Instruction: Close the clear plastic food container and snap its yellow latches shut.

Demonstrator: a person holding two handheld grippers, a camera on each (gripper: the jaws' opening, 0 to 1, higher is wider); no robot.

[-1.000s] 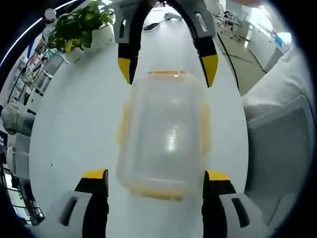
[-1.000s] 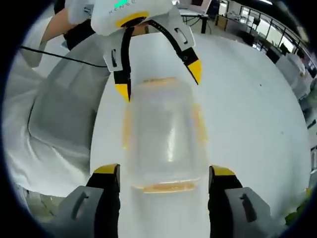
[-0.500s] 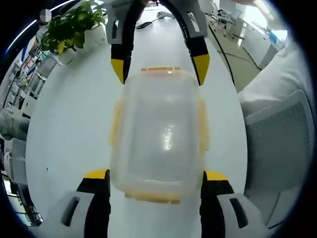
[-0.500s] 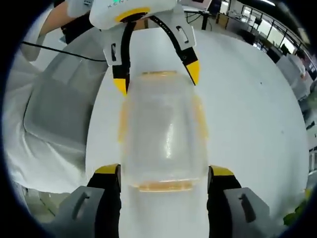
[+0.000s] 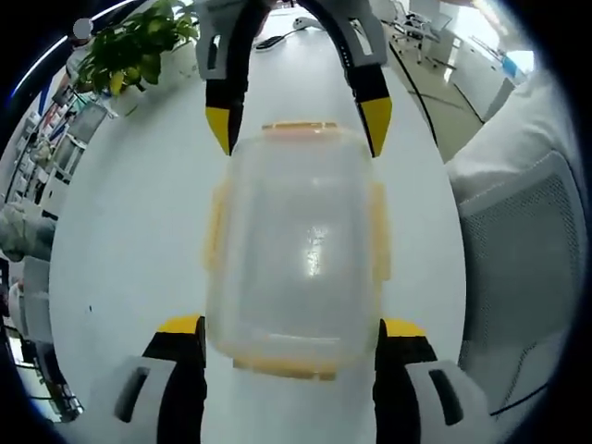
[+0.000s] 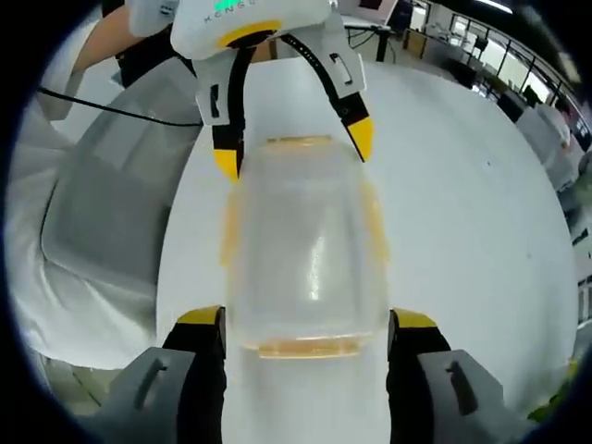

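Note:
A clear plastic food container (image 5: pixel 296 250) lies on the white table (image 5: pixel 120 231) with its lid on. Yellow latches (image 5: pixel 379 231) sit along its long sides and at both ends; I cannot tell whether they are snapped down. My left gripper (image 5: pixel 291 328) is open, one jaw on each side of the container's near end. My right gripper (image 5: pixel 298 125) is open too and straddles the opposite end. In the right gripper view the container (image 6: pixel 301 250) lies between the right gripper (image 6: pixel 305 321) near me and the left gripper (image 6: pixel 293 150) at the far end.
A potted green plant (image 5: pixel 139 51) stands at the table's far left corner. A grey mesh chair (image 5: pixel 518 259) is beside the table's right edge, and a person in white clothing (image 6: pixel 55 305) is next to that chair (image 6: pixel 111 213). A black cable (image 6: pixel 102 106) runs over it.
Both grippers have closed in along the container from opposite ends, so each now flanks one end. Over the last half second almost nothing has moved.

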